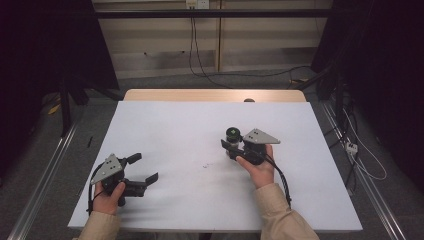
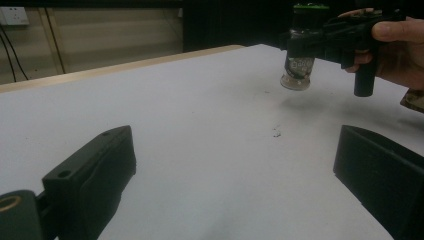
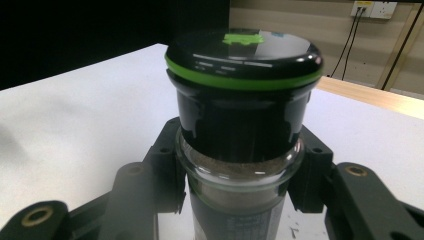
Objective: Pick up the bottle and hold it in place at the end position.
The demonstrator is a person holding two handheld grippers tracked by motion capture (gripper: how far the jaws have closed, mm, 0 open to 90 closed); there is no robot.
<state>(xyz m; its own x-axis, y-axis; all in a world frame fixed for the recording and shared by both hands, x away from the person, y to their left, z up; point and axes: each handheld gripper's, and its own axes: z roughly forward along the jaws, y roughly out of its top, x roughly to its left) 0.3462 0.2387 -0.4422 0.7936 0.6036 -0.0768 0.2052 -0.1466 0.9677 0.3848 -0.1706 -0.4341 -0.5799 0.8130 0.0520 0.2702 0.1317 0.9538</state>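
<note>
Clamping right gripper (image 1: 231, 145) fingers on jar (image 3: 243, 125); left gripper (image 1: 146, 168) fingers apart, empty.

White table (image 1: 165, 125) before a pale wall (image 1: 260, 45), cables trailing over possibly grey carpet (image 1: 165, 80)

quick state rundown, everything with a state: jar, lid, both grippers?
jar: upright, lifted off the table, brownish powder inside
lid: black with a green ring, on the jar
right gripper: shut on the jar below the lid
left gripper: open, holding nothing
table: small dark speck near the middle
</note>
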